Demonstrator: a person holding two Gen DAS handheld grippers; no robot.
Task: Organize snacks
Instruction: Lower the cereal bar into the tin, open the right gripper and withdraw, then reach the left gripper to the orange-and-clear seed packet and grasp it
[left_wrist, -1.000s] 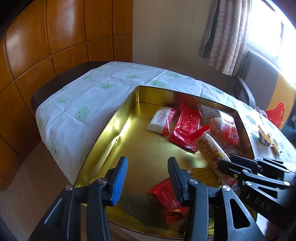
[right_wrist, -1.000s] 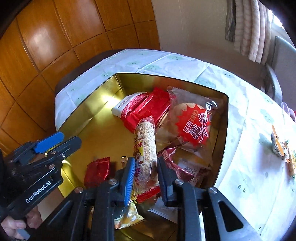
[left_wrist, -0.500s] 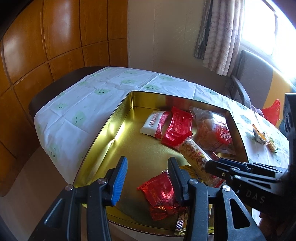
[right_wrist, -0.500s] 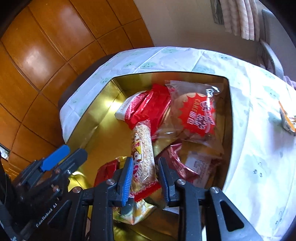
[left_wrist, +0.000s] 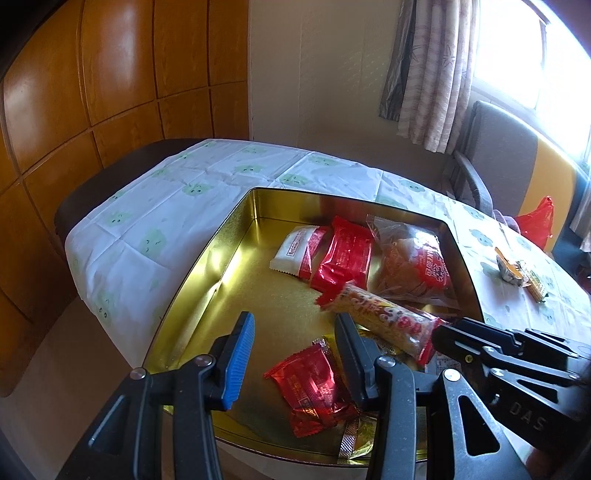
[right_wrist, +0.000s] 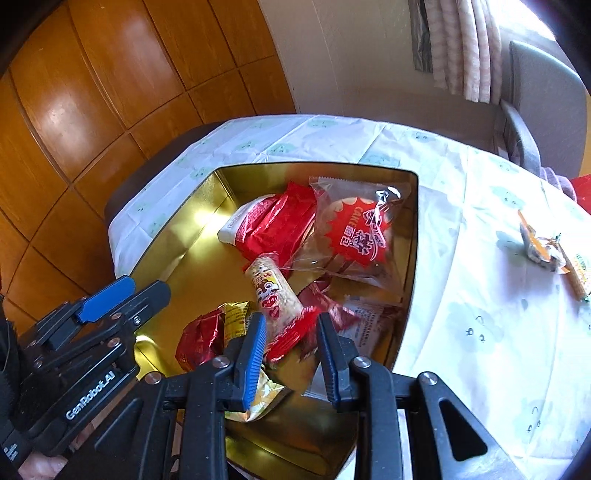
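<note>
Between the fingers of the right hand-held gripper (right_wrist: 291, 350) sits the red crimped end of a long rice-puff bar (right_wrist: 275, 295), pinched and lifted at a slant above a gold tin (right_wrist: 173, 254). Ahead of it in the tin lie a red packet (right_wrist: 275, 225), a white-and-red packet (right_wrist: 236, 225) and a clear cake bag (right_wrist: 354, 236). Just left of it are a yellow packet (right_wrist: 236, 315) and a small red packet (right_wrist: 197, 339). Left again, the left hand-held gripper (left_wrist: 293, 354) hangs over the tin's near edge, fingers narrowly apart and holding nothing. Well to the right, loose wrappers (right_wrist: 546, 251) lie on the table (right_wrist: 480, 295).
</note>
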